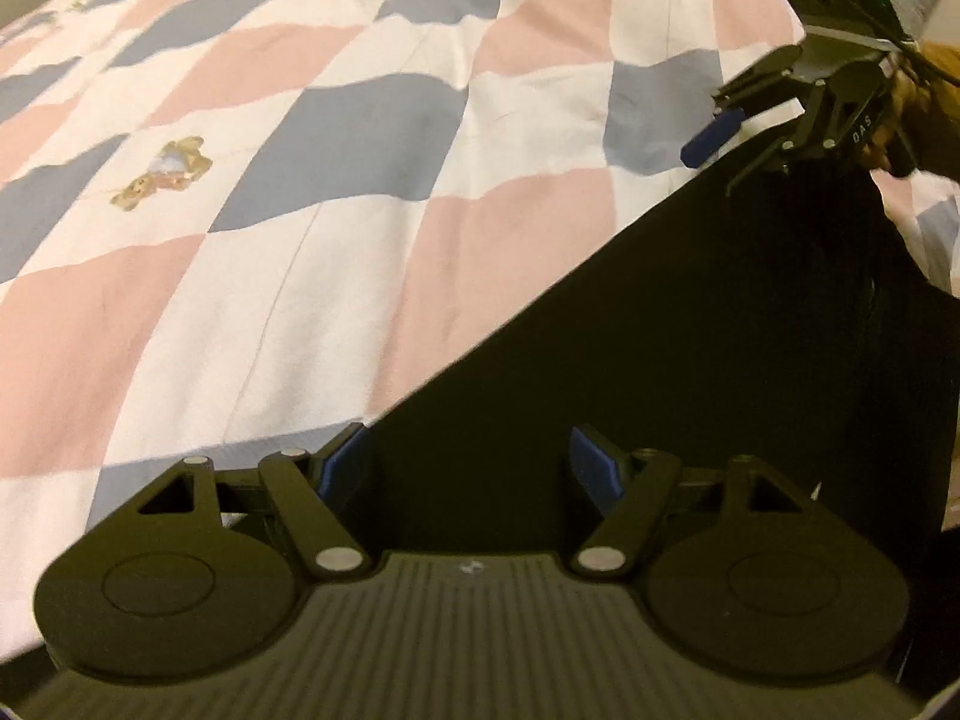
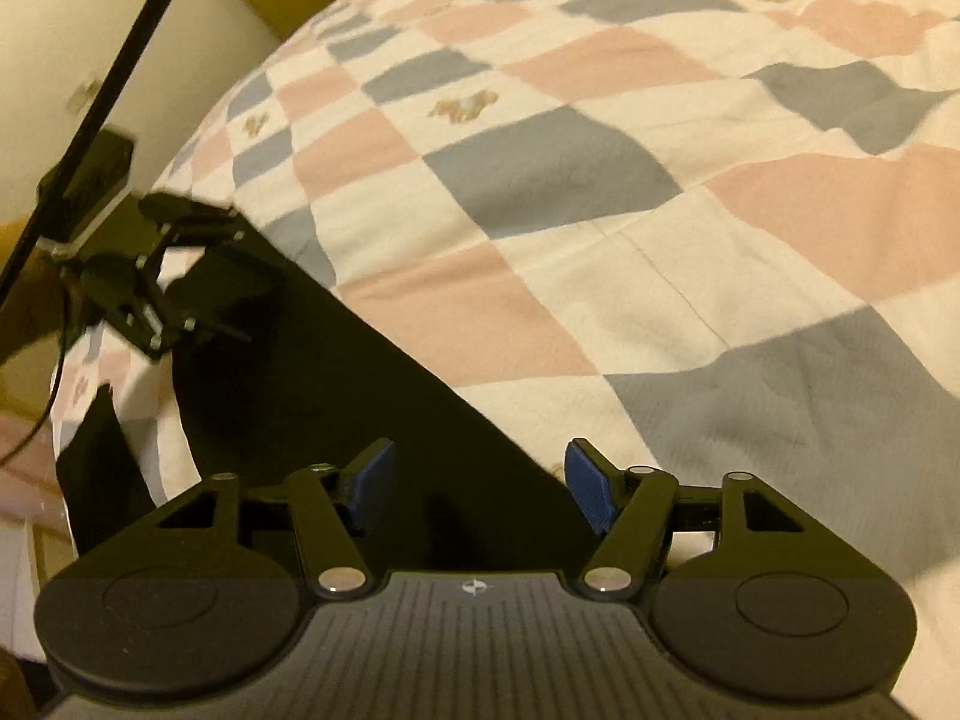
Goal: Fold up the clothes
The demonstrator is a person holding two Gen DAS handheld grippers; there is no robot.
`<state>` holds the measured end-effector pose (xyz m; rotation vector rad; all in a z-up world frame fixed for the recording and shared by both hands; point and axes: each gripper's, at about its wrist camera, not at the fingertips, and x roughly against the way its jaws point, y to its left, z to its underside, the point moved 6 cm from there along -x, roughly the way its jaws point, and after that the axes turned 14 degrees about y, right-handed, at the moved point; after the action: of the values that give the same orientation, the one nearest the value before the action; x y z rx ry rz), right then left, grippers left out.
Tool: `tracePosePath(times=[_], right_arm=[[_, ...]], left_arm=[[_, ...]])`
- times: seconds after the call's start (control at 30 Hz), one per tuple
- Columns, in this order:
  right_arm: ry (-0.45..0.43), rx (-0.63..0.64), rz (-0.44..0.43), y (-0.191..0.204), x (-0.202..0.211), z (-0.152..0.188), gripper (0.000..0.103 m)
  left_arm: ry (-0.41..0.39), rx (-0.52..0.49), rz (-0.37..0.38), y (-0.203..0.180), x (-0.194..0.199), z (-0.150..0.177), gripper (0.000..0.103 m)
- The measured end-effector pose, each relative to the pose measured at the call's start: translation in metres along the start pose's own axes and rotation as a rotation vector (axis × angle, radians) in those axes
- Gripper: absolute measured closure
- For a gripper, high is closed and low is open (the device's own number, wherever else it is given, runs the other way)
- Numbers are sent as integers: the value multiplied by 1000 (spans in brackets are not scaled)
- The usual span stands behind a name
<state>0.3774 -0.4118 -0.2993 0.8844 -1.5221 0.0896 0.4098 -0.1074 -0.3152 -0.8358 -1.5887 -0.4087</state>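
A black garment (image 1: 690, 330) lies on the bed and hangs over its near edge; it also shows in the right wrist view (image 2: 312, 372). My left gripper (image 1: 468, 468) is open, its blue pads (image 1: 591, 462) apart just above the garment's straight edge. My right gripper (image 2: 477, 480) is open over the same edge further along. The right gripper also shows in the left wrist view (image 1: 720, 150) at the upper right, the left gripper in the right wrist view (image 2: 234, 276) at the left. Neither holds cloth.
The bed is covered by a quilt (image 1: 300, 180) of pink, blue-grey and white squares with small bear prints, also in the right wrist view (image 2: 600, 180). A pale wall (image 2: 90, 30) and a black cable (image 2: 120, 72) are at the left.
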Motion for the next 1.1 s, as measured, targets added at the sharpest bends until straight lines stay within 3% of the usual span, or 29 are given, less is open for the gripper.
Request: tracePosePath(times=[0.1, 0.23, 0.33, 0.4, 0.5, 0.6, 0.7, 0.9, 1.1], right_arm=[[79, 18, -18, -13, -12, -7, 32], [183, 13, -104, -29, -26, -7, 32], [232, 22, -151, -35, -32, -6, 39], [244, 30, -176, -34, -33, -6, 55], [246, 52, -189, -27, -31, -4, 69], [239, 65, -155, -23, -28, -3, 79], [212, 78, -93, -16, -23, 0, 85], [127, 126, 58, 6, -15, 14, 90], [108, 144, 177, 20, -15, 19, 91]], left_arm=[[41, -22, 22, 19, -9, -3, 33], [126, -65, 64, 39, -21, -2, 33], [196, -98, 93, 44, -37, -1, 40], [214, -133, 102, 42, -43, -2, 54], [212, -165, 98, 39, -43, -3, 75], [195, -186, 43, 37, -36, -1, 90], [149, -202, -28, 28, -22, 5, 95], [68, -192, -144, 9, -1, 20, 98], [57, -155, -229, -5, 2, 24, 99]])
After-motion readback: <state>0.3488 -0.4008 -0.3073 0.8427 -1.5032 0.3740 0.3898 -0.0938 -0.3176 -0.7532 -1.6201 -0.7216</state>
